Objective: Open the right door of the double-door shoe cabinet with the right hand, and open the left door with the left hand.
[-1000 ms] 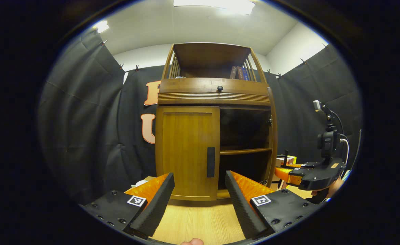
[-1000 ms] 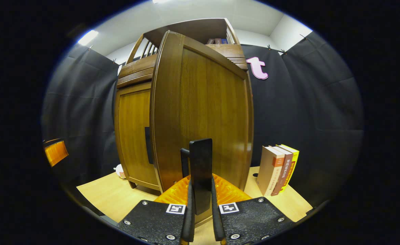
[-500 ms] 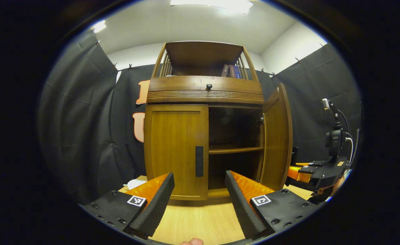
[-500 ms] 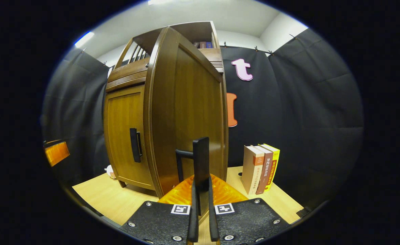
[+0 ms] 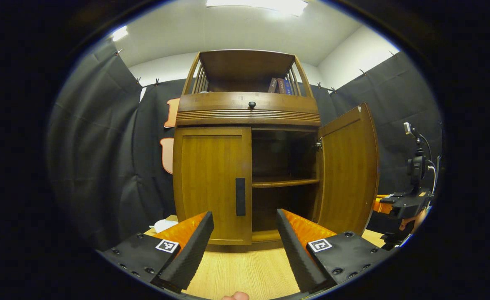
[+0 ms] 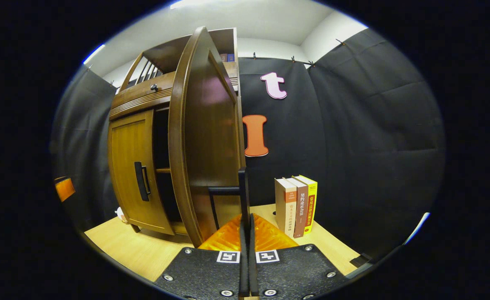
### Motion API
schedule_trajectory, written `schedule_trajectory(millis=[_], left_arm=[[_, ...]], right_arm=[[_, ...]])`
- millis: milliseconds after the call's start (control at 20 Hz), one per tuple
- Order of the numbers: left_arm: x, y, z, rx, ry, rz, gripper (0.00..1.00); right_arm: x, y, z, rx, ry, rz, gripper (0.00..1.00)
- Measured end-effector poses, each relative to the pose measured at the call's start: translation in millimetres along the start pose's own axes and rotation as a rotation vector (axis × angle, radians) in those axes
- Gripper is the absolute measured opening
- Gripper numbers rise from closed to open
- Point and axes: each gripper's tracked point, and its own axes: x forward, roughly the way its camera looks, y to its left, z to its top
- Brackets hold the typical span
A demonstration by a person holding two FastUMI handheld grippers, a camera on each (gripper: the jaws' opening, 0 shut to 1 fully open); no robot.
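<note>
My right tool (image 6: 247, 233) pinches the right door's handle (image 6: 242, 189), holding right door (image 5: 347, 166) swung wide. Left tool (image 5: 242, 237), spread, faces the closed left door (image 5: 211, 183) to take its handle (image 5: 240, 197).

You see a glossy varnished wood shoe cabinet (image 5: 245, 112), matt dark door handles (image 5: 240, 196), a pale wood-grain tabletop (image 5: 245, 271) and paper-covered books (image 6: 295, 206).

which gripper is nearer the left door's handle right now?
Left. The left gripper sits open just in front of the left door handle, not touching it. The right gripper is off to the side, clamped on the right door's handle.
</note>
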Motion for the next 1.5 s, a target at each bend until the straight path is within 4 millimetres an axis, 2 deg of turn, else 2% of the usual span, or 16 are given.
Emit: schedule_trajectory(millis=[50, 100, 300, 350, 400, 550, 600, 700, 950, 1150, 1200, 1250, 1300, 1350, 1450, 1500], left_arm=[[0, -1, -1, 0.0, -0.001, 0.0, 0.94], [-1, -2, 0, 0.001, 0.0, 0.002, 0.94], [-1, 0, 0, 0.002, 0.001, 0.011, 0.99], [-1, 1, -1, 0.004, 0.002, 0.015, 0.94], [-1, 3, -1, 0.004, 0.003, 0.018, 0.94], [1, 4, -1, -0.006, 0.004, 0.021, 0.94], [2, 5, 2, -0.007, -0.004, 0.022, 0.97], [10, 7, 2, -0.013, -0.003, 0.029, 0.94], [31, 3, -9, -0.025, 0.038, 0.008, 0.94], [41, 18, -23, -0.015, 0.066, 0.051, 0.94], [42, 17, -24, -0.023, 0.079, 0.051, 0.99], [43, 16, -27, -0.023, 0.087, 0.049, 0.99], [45, 17, -28, -0.013, 0.094, 0.052, 0.94], [47, 19, -31, -0.001, 0.099, 0.061, 0.94], [53, 23, -38, -0.005, 0.115, 0.072, 0.94], [57, 25, -42, -0.02, 0.119, 0.076, 0.94]], right_arm=[[1, -1, 0, -0.004, -0.001, 0.008, 0.05], [0, -2, 0, -0.005, -0.002, 0.016, 0.0], [2, -14, 0, -0.003, 0.0, 0.062, 0.0], [2, -19, -1, -0.003, 0.003, 0.077, 0.05], [1, -23, -1, -0.004, 0.007, 0.093, 0.0], [4, -35, -1, -0.002, 0.027, 0.146, 0.0], [4, -39, -1, 0.002, 0.031, 0.161, 0.0], [6, -45, 1, 0.008, 0.031, 0.185, 0.0], [10, -52, 0, 0.001, 0.03, 0.236, 0.01], [8, -52, 3, 0.006, 0.007, 0.242, 0.01], [8, -54, 4, 0.008, 0.005, 0.238, 0.02], [8, -54, 3, 0.007, 0.009, 0.235, 0.02], [7, -53, 3, 0.007, 0.017, 0.232, 0.07], [6, -53, 3, 0.008, 0.028, 0.226, 0.02], [3, -54, 3, 0.004, 0.029, 0.223, 0.04], [0, -54, 2, 0.008, 0.04, 0.229, 0.13]])
